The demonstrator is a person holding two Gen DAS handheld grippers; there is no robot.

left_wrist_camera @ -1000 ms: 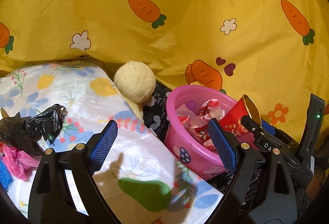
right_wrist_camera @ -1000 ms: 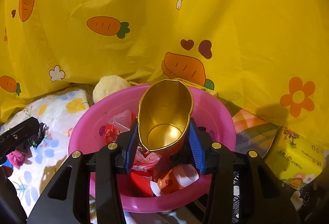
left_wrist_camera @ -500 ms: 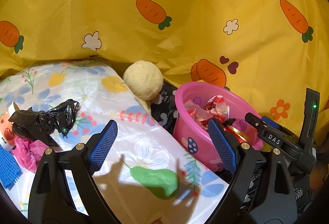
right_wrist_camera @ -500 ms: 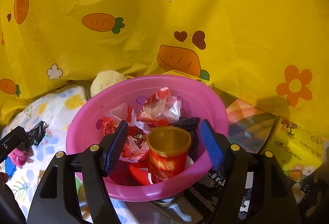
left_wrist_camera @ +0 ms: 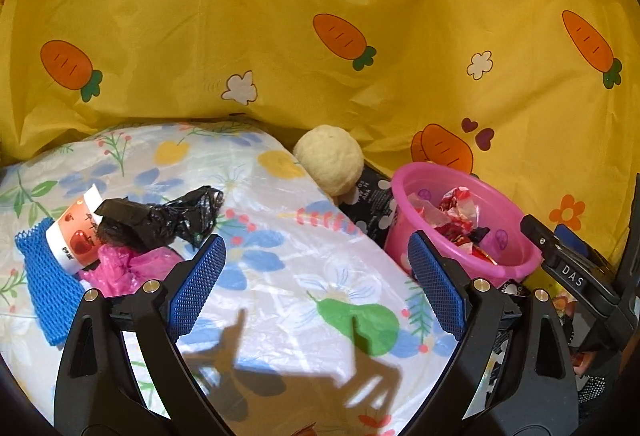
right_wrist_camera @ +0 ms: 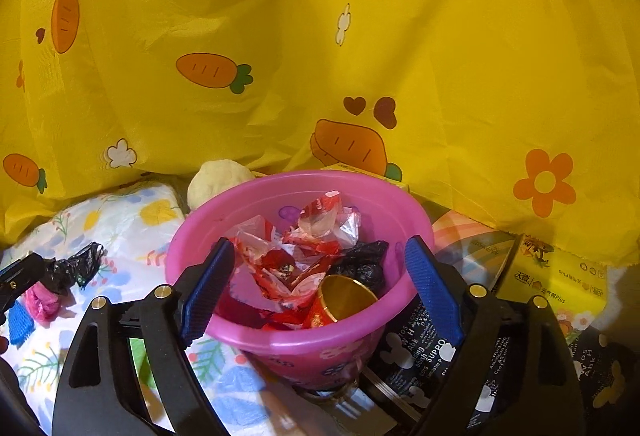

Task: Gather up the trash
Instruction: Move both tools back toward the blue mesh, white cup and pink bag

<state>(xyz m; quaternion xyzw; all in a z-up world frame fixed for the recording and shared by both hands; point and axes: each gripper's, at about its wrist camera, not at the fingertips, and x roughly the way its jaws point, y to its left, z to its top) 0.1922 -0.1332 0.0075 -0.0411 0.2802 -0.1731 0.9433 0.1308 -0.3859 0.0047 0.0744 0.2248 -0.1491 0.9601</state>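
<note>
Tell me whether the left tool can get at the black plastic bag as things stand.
Probably yes: the left tool is open and empty, and the black plastic bag lies on top of the pile, ahead to its left, with nothing between them.

A flowery sheet (left_wrist_camera: 288,236) is covering the bench. A black bag (left_wrist_camera: 160,216), pink plastic (left_wrist_camera: 124,268), a blue net (left_wrist_camera: 44,276) and a paper cup (left_wrist_camera: 76,236) are lying on it.
</note>
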